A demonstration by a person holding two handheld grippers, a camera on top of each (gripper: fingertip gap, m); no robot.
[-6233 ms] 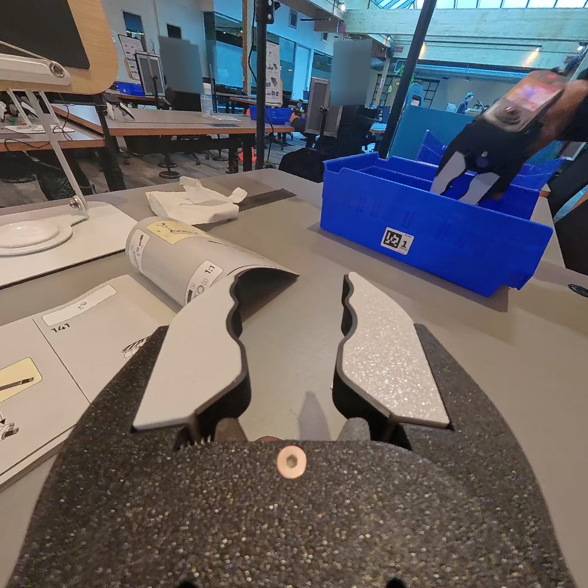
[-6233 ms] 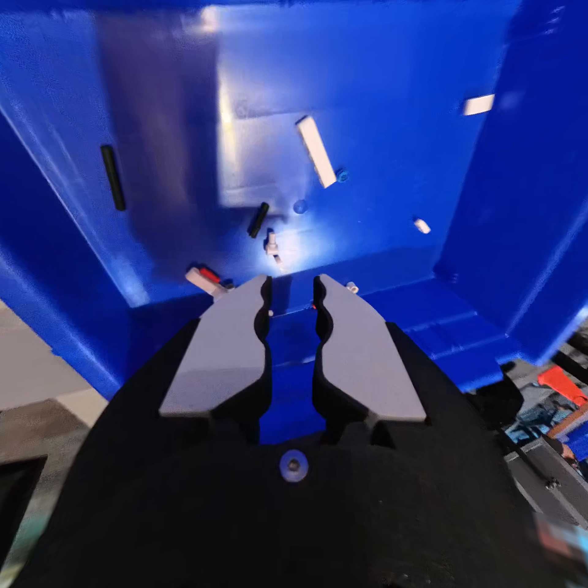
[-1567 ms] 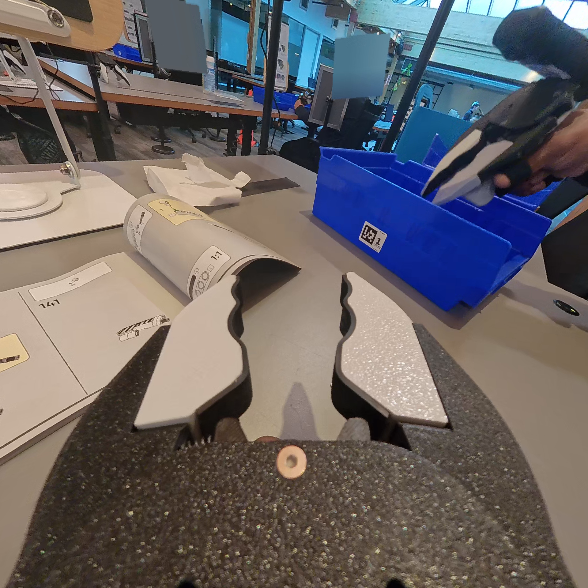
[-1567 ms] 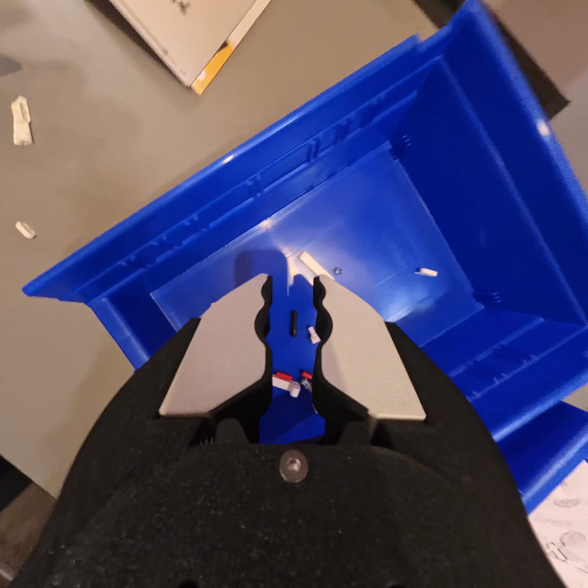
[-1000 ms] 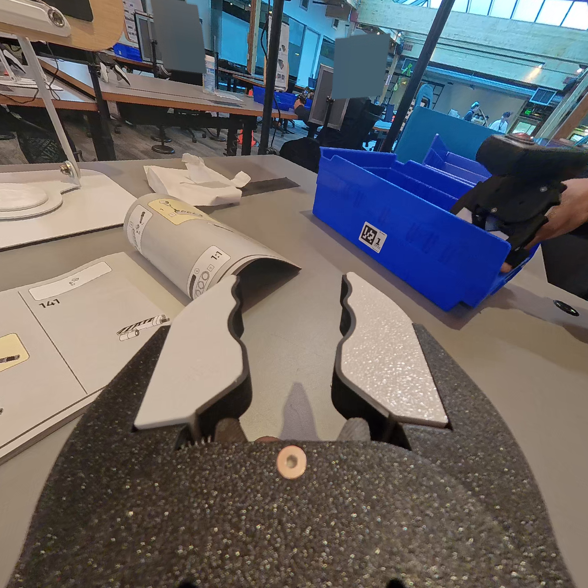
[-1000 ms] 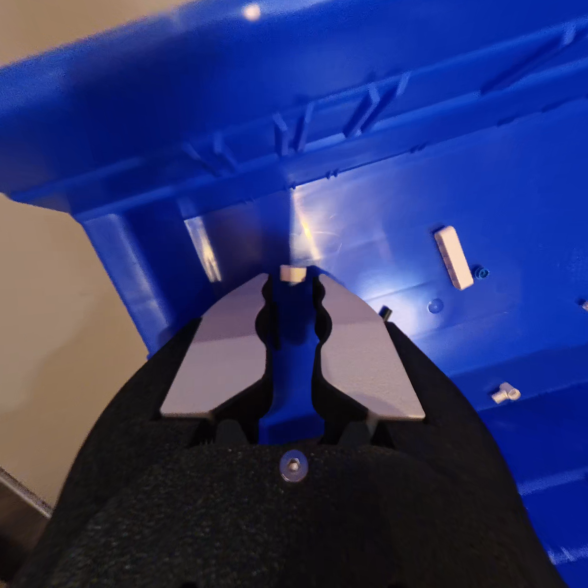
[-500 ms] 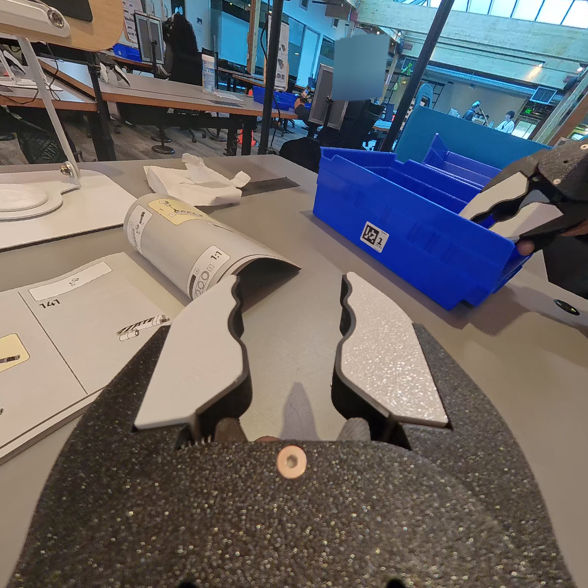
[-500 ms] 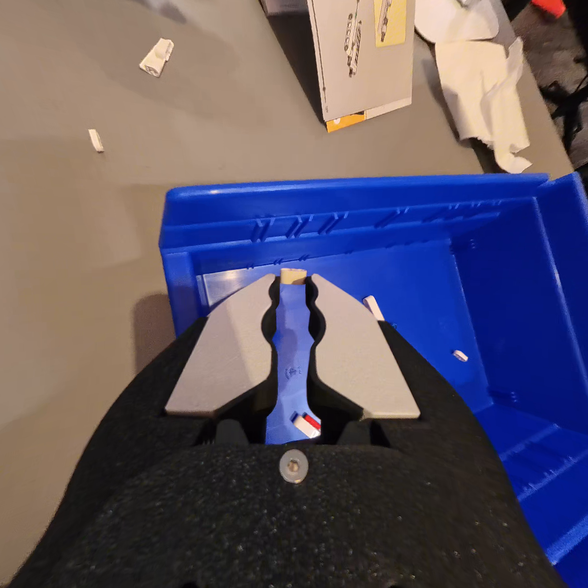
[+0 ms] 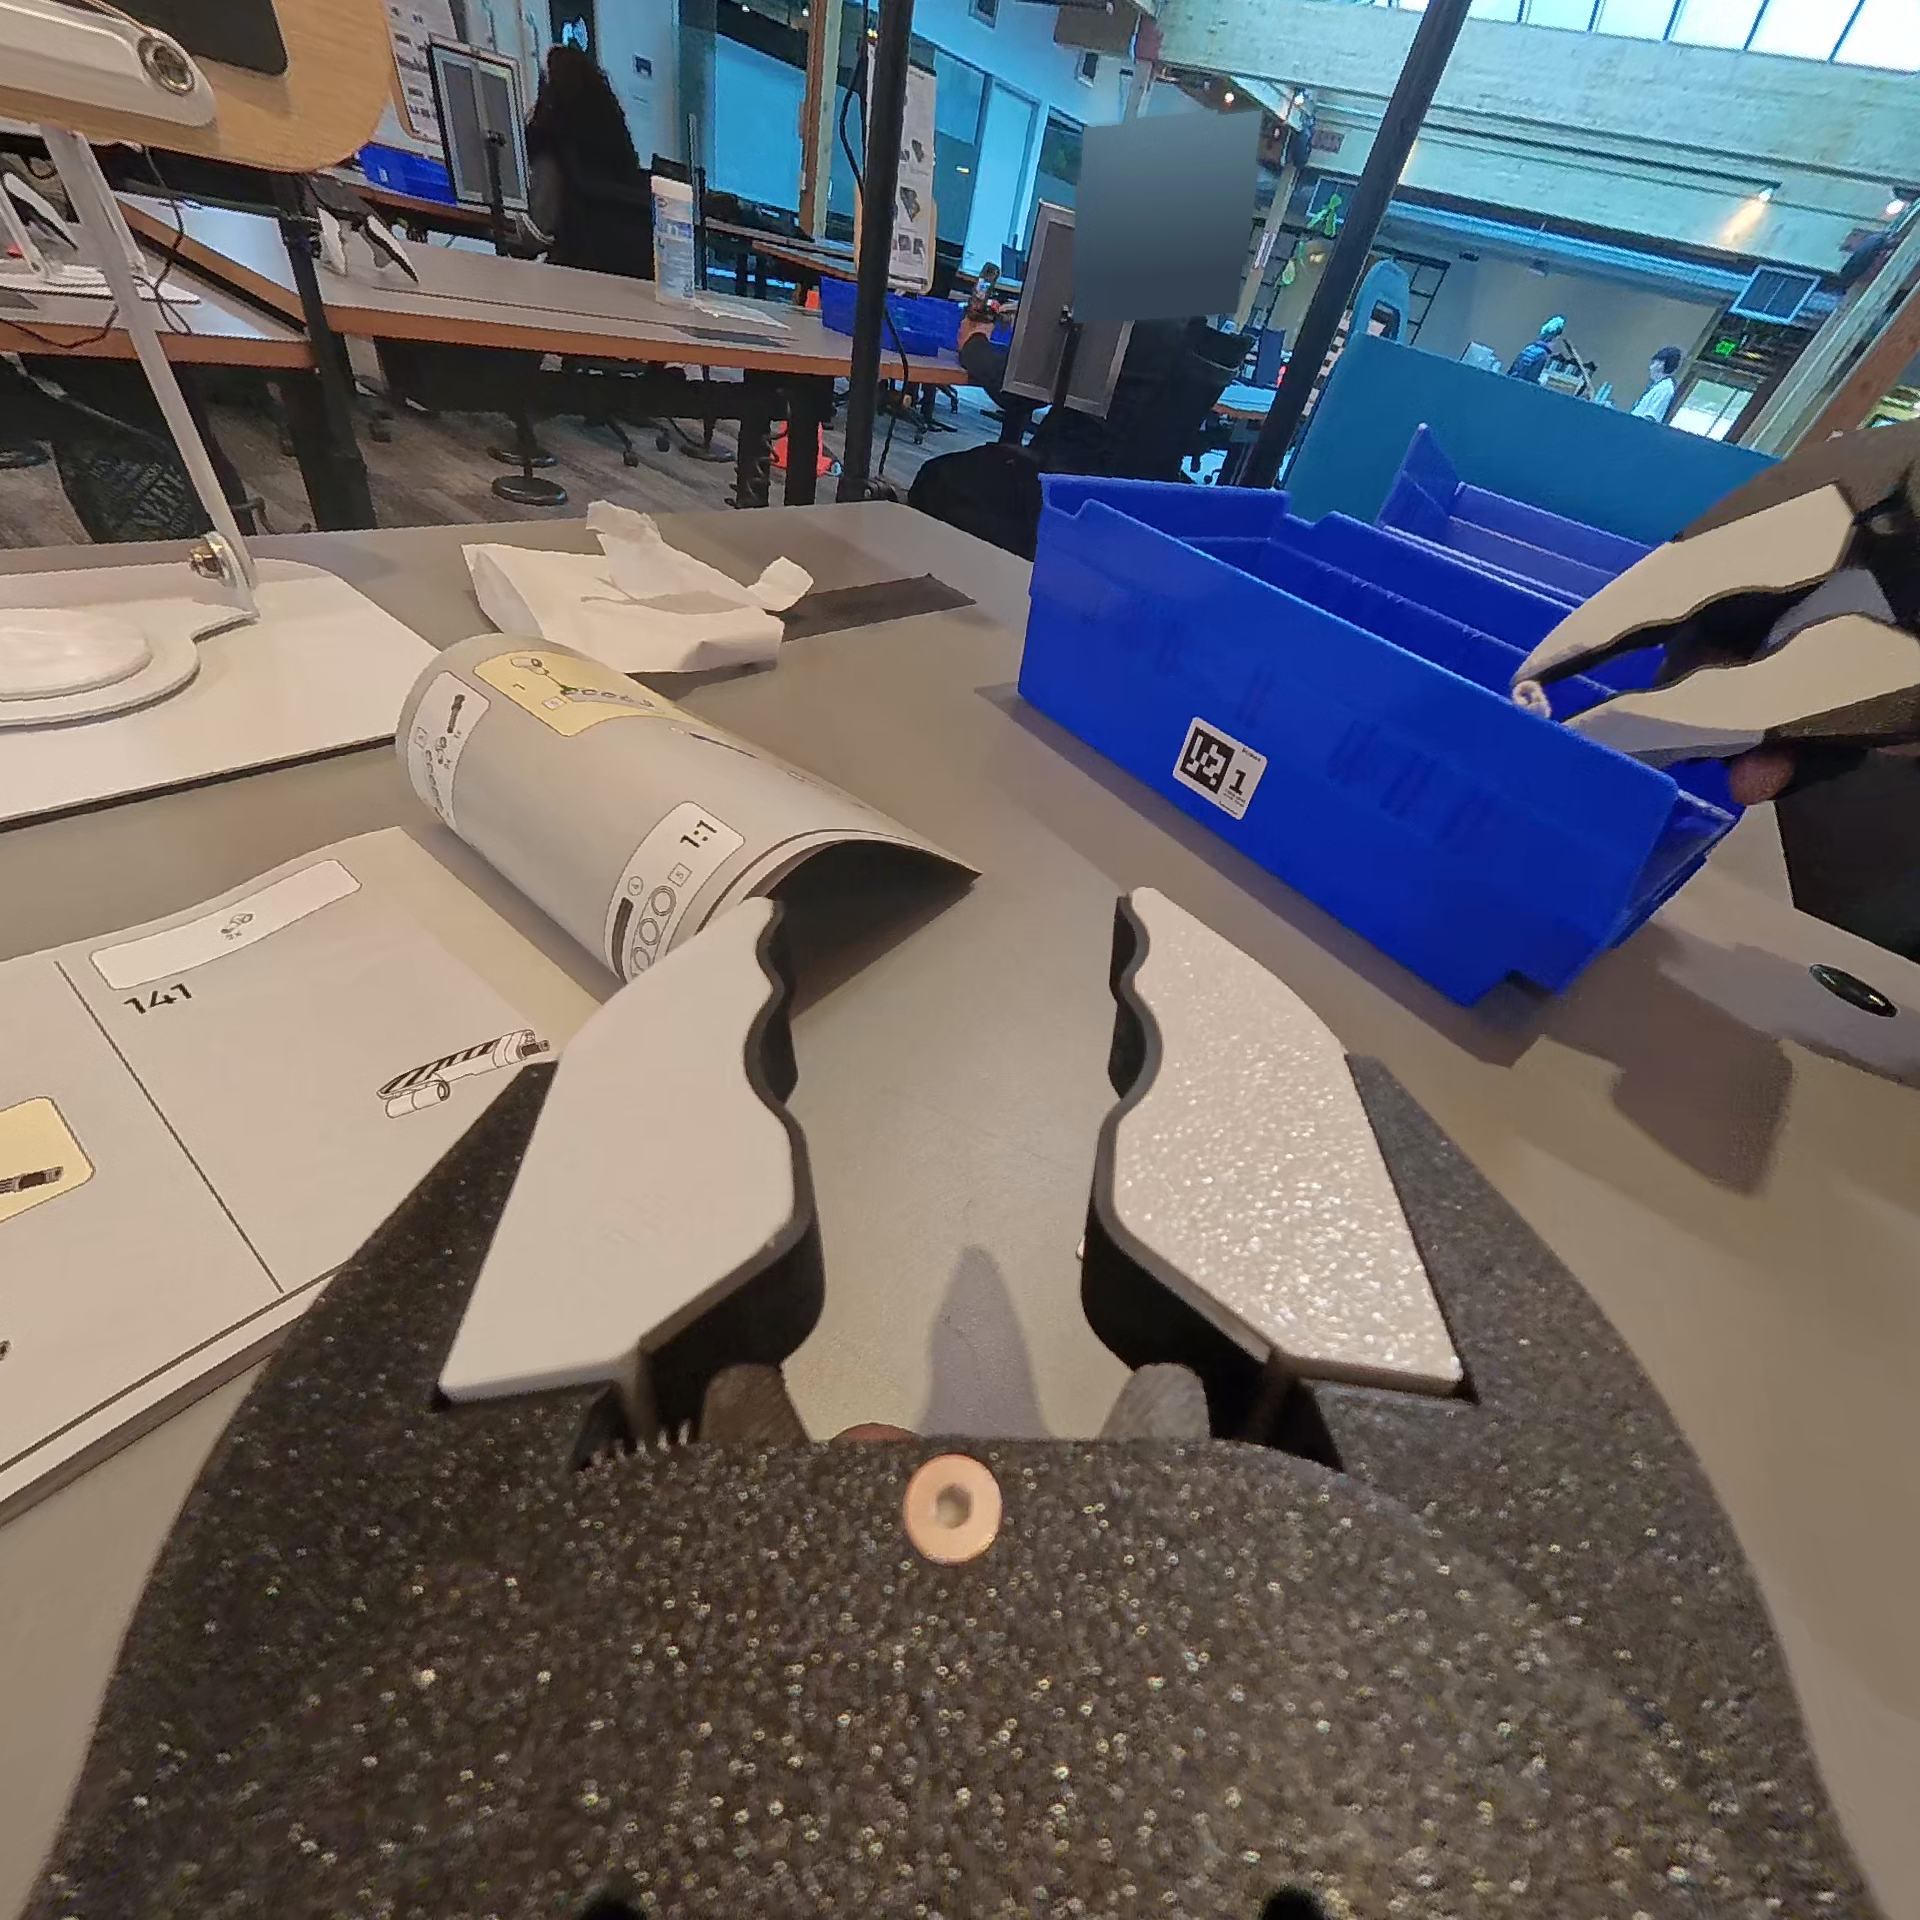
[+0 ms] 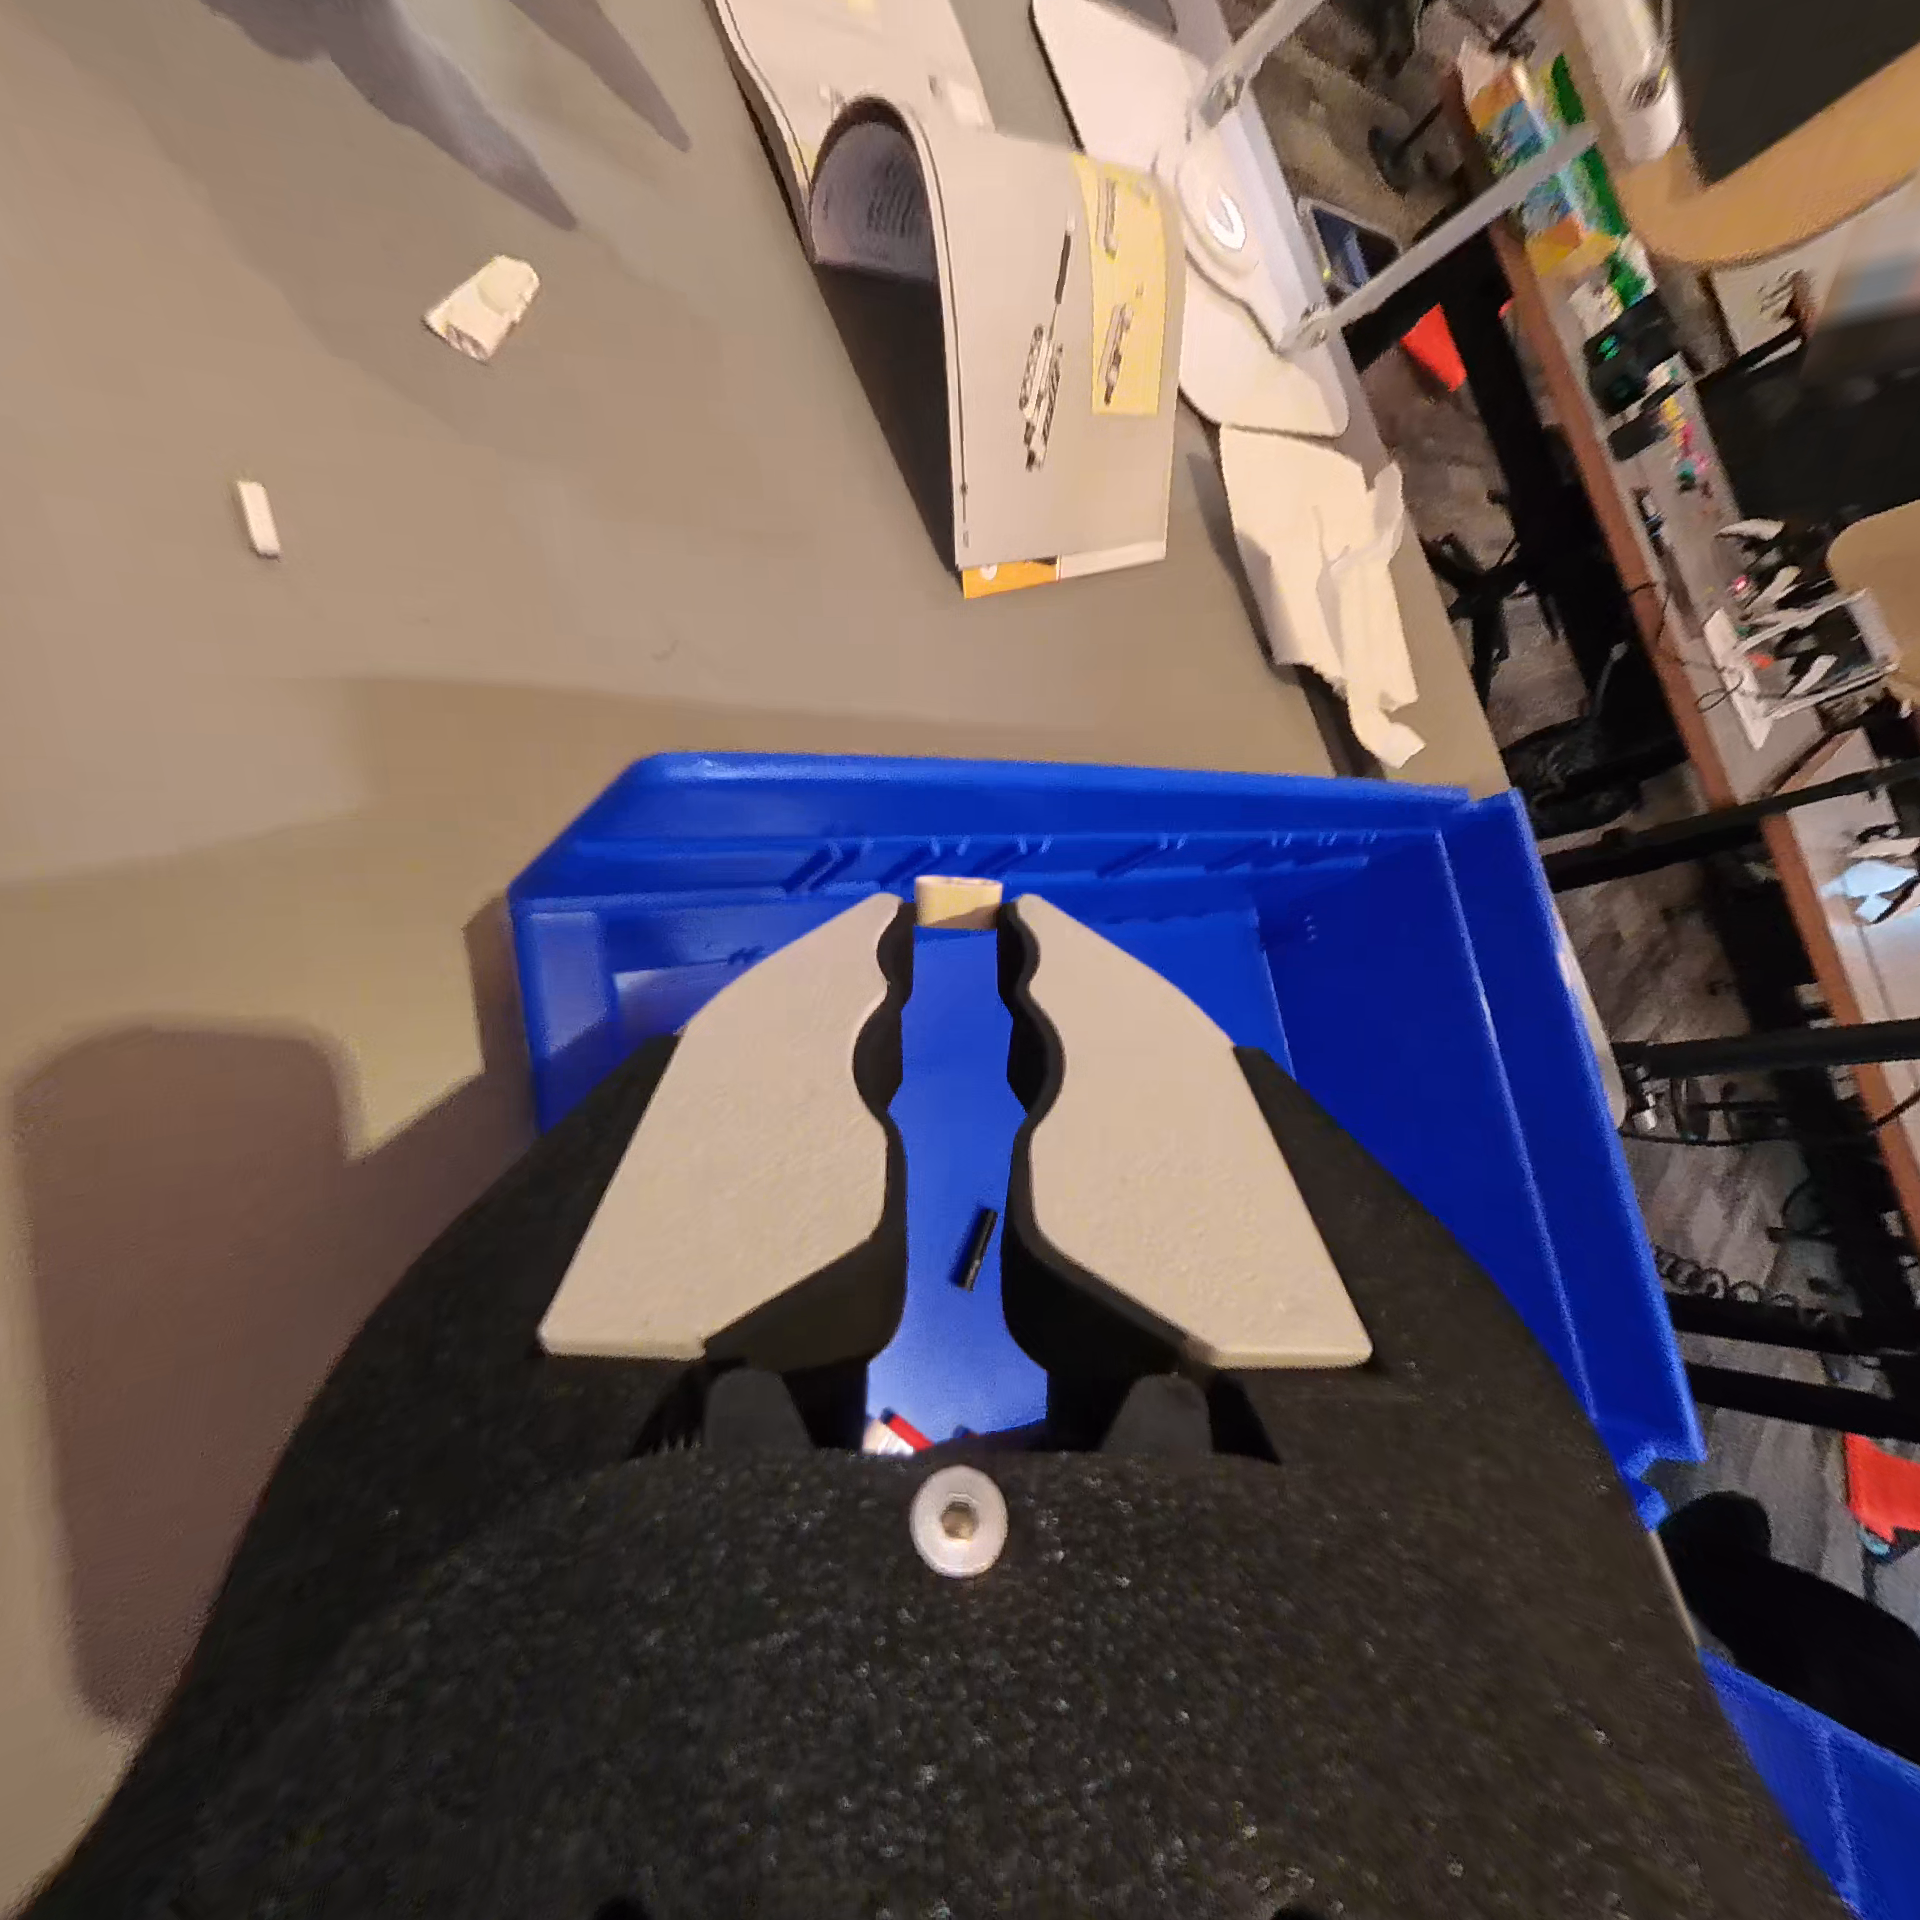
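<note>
An open instruction booklet curls on the grey table, a crumpled white tissue beyond it. Far left sits a white lamp base. Two small white pieces lie loose on the tabletop.

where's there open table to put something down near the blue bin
Bare grey table lies between the curled booklet and the blue bin, under the open left gripper. More lies between the bin and two small white pieces. Crowded: tissue and lamp base behind the booklet.
</note>
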